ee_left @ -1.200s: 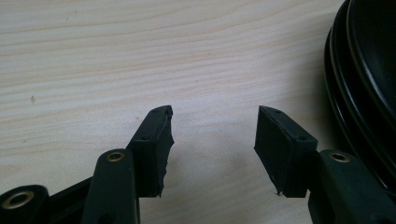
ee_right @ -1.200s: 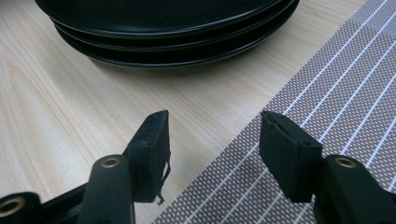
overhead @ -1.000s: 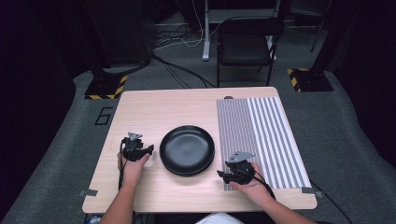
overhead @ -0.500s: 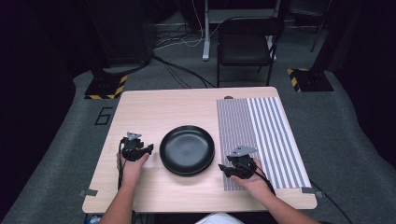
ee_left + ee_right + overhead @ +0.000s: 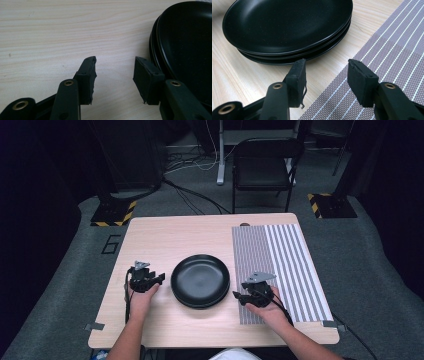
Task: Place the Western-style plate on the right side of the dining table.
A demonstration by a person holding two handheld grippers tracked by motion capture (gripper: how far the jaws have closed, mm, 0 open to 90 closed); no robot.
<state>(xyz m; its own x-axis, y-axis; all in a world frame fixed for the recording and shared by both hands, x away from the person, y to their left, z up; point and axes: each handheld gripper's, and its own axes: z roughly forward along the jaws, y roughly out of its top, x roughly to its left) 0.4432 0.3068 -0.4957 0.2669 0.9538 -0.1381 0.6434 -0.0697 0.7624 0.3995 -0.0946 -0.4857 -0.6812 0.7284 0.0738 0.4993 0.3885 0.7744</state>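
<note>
- Stack of black plates (image 5: 200, 281) sits on the bare wood of the table (image 5: 175, 232), near the middle toward the person's side, its right rim just beside the striped placemat (image 5: 285, 265). The right gripper view shows three rims, one on another (image 5: 294, 53).
- Left gripper (image 5: 159, 279) lies on the table just left of the stack. Its jaws stand partly apart, have just been closing a little, and hold nothing; bare wood shows between them (image 5: 113, 80). The plate rim (image 5: 160, 50) passes close outside the jaw on the right of that view; contact cannot be told.
- Right gripper (image 5: 239, 298) rests at the placemat's left edge, just right of the stack and nearer the person. Jaws half open, empty (image 5: 325, 77); the stack lies ahead and to the left of that view, clear of the pads.
- Deciding relation: the stack lies between the two grippers, each pointing inward at it. The left appears nearer the rim.
- Round plates offer no long axis; in my judgement either jaw pair must straddle the rim edge-on.
</note>
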